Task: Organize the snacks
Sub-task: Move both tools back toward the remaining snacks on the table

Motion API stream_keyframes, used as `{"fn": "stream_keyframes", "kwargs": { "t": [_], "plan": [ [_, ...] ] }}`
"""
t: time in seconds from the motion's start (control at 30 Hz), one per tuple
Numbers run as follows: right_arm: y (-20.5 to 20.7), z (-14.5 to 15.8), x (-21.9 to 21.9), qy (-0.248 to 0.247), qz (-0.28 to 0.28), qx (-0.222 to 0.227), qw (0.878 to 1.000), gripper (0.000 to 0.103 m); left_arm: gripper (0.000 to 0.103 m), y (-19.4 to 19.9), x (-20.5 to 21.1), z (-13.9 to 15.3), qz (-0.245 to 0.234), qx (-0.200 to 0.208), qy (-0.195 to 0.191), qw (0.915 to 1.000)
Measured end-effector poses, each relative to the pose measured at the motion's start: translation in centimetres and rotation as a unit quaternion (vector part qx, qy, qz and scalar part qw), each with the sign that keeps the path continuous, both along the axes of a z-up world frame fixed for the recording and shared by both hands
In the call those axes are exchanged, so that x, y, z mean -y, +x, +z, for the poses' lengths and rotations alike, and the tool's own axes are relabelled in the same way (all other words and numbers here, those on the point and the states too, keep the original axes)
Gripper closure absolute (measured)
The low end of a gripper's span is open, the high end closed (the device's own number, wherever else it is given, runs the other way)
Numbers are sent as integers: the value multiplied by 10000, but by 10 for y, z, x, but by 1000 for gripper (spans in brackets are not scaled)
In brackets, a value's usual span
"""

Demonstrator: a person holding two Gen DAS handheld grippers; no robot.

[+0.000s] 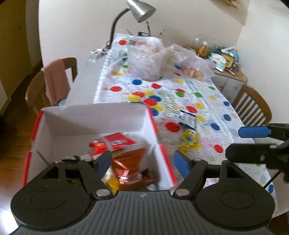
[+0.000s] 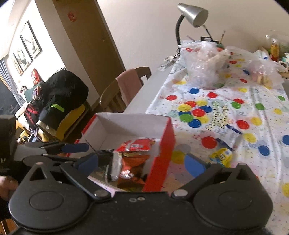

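A red-and-white cardboard box [image 1: 101,119] [image 2: 162,137] stands at the near left corner of the table. It holds several snack packets, among them a red one [image 1: 112,142] [image 2: 139,144] and a shiny orange-brown one [image 1: 130,164] [image 2: 133,168]. My left gripper [image 1: 142,162] is open and empty above the box's near right corner. My right gripper [image 2: 140,163] is open and empty, straddling the box's right wall; it also shows in the left wrist view [image 1: 252,142]. A yellow packet [image 1: 189,141] [image 2: 222,155] and a blue-and-white packet [image 1: 187,117] [image 2: 231,133] lie on the cloth to the right of the box.
A polka-dot tablecloth [image 1: 216,101] covers the table. Clear plastic bags [image 1: 146,59] [image 2: 204,66] and a desk lamp [image 1: 140,9] stand at the far end. Wooden chairs [image 1: 50,85] [image 1: 252,108] sit on both sides. A cluttered side cabinet [image 1: 225,59] is at the far right.
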State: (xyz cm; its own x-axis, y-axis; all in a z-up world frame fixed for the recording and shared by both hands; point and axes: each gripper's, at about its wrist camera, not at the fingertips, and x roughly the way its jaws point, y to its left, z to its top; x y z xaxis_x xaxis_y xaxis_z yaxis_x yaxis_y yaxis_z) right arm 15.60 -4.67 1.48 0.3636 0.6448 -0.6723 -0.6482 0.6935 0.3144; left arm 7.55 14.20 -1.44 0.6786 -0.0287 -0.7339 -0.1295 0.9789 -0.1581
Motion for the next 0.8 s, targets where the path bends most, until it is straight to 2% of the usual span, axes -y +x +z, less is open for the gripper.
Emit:
{"fn": "stream_keyframes", "kwargs": {
  "t": [0.17, 0.4, 0.63, 0.8],
  "plan": [
    [0, -10, 35, -122, -61, 94, 9999, 0, 21, 13, 35, -6, -147, 13, -34, 9999],
    [14, -28, 85, -400, -268, 158, 9987, 0, 21, 45, 80, -18, -392, -119, -12, 9992],
    [59, -39, 132, -615, -566, 91, 9965, 0, 21, 90, 125, -31, -839, -289, 196, 9959],
    [90, -51, 151, -708, -696, -54, 9950, 0, 21, 123, 142, -45, -1047, -480, 284, 9929]
  ]
}}
